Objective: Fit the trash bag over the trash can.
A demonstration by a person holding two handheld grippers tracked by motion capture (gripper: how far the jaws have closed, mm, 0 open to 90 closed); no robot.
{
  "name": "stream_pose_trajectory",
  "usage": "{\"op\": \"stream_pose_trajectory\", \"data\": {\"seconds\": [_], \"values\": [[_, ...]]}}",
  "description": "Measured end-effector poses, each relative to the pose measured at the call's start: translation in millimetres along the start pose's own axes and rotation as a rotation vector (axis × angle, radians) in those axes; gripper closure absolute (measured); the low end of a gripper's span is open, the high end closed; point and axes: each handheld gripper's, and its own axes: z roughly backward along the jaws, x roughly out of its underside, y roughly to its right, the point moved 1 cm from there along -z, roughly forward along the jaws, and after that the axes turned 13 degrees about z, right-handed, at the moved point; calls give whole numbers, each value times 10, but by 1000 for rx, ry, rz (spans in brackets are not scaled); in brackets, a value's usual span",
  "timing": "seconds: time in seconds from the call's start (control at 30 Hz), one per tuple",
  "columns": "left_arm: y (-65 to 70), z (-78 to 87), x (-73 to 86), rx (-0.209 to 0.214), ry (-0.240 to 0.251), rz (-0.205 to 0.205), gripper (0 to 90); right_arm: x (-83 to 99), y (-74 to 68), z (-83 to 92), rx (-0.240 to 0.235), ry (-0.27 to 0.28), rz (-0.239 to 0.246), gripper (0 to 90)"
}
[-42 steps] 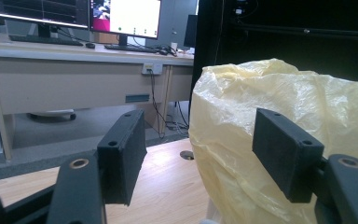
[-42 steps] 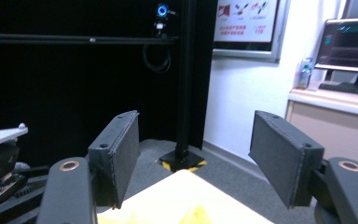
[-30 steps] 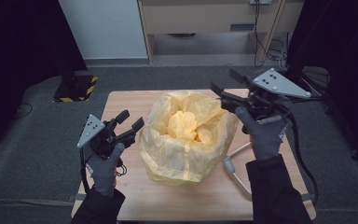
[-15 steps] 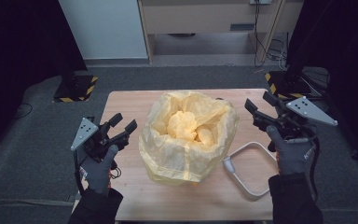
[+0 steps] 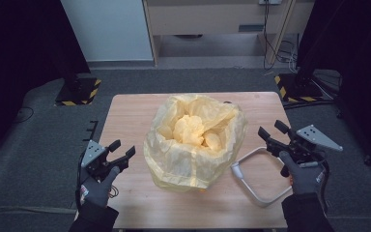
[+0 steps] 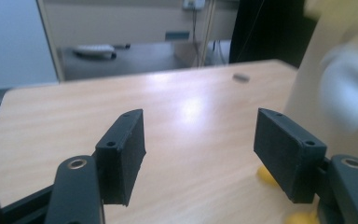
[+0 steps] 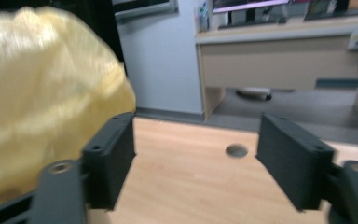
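At table's near-left edge, left gripper [image 5: 123, 150] hovers with jaws spread wide, nothing between them; bare wood shows through the gap in the left gripper view. Right gripper [image 5: 271, 130] sits over the right side, jaws likewise wide and empty. Between them, at centre of the light wooden table [image 5: 130, 111], stands a crumpled yellow translucent plastic bag [image 5: 193, 145], mouth open upward. White looped handle frame [image 5: 256, 179] lies flat just beside the bag's right.
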Motion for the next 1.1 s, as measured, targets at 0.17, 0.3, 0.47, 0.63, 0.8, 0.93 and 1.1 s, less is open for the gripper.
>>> {"op": "stream_pose_trajectory", "data": {"seconds": [0.17,0.3,0.47,0.63,0.8,0.93,1.1], "values": [[-151,-5,203,-23,-86,-9,325,271,0,-13,-3,-79,-2,336],[-215,-79,295,-40,-155,-18,322,552,10,-14,-3,-173,-11,370],[-209,-249,438,-52,-274,-65,324,777,72,15,19,-269,2,404],[-199,-357,489,-46,-341,-99,312,904,144,4,32,-342,9,423],[-240,-401,516,-52,-368,-88,309,1045,268,-12,52,-417,16,457],[-253,-413,524,-53,-375,-84,307,1106,337,9,79,-452,25,475],[-271,-456,563,-63,-417,-103,304,1173,419,54,119,-525,33,519]]}}
